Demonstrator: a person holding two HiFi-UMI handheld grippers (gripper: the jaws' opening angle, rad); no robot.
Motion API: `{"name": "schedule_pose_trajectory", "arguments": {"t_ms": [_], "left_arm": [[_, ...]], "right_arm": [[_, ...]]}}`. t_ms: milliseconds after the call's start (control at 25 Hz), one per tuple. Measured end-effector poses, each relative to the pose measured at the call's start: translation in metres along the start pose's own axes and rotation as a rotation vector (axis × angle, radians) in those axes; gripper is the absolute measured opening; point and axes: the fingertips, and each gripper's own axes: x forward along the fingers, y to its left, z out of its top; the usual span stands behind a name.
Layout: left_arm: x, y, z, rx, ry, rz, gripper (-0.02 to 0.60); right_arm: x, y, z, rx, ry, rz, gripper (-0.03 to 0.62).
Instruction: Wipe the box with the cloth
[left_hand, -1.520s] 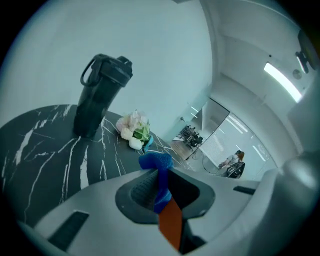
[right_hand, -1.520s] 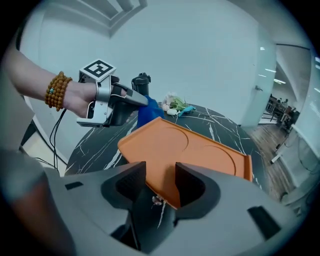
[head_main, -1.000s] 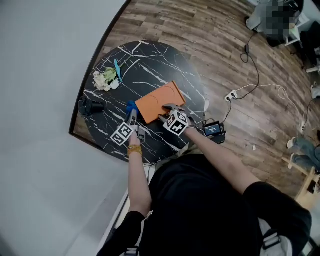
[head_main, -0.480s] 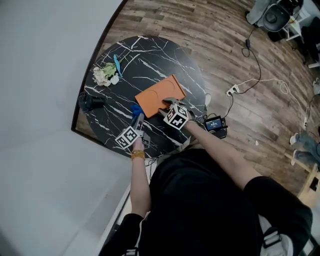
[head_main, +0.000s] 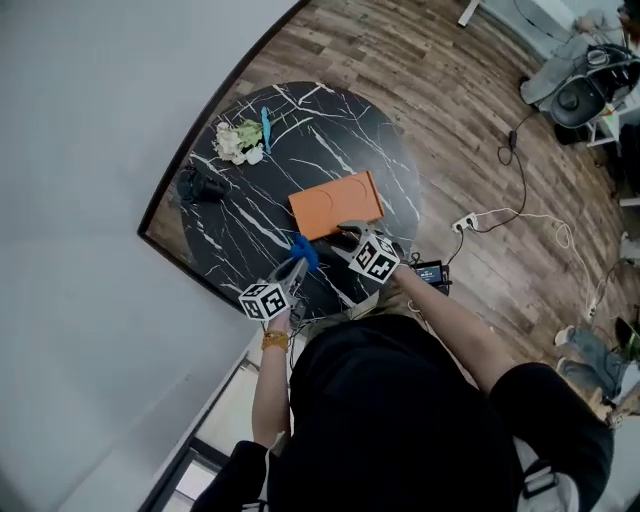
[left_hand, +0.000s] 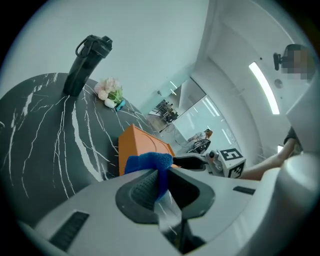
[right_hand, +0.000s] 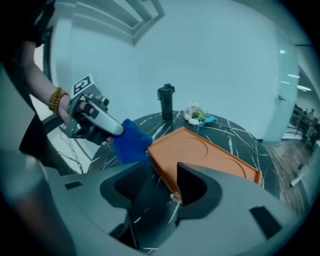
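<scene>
L gripper (head_main: 296, 266): clamps 1 blue cloth (head_main: 305, 250), just left of R | R gripper (head_main: 345, 237): jaws wide, just been opening, corner of 1 orange box (head_main: 335, 205) between them, ungripped | 1 table (head_main: 250, 200)

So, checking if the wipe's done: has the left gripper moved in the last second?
Yes. The left gripper, holding the blue cloth, has drawn back from the orange box toward the near edge of the table.
</scene>
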Motion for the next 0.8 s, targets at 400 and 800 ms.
{"name": "schedule_pose_trajectory", "arguments": {"t_ms": [400, 800], "left_arm": [[0.034, -0.076, -0.013, -0.105, -0.022, -0.244, 0.054], [0.028, -0.031, 0.021, -0.158, -0.334, 0.217, 0.084]], "right_arm": [[-0.020, 0.069, 0.027, -0.266, -0.065, 0.370, 0.200], [-0.044, -0.063, 0.024, -0.354, 0.006, 0.530, 0.117]]}}
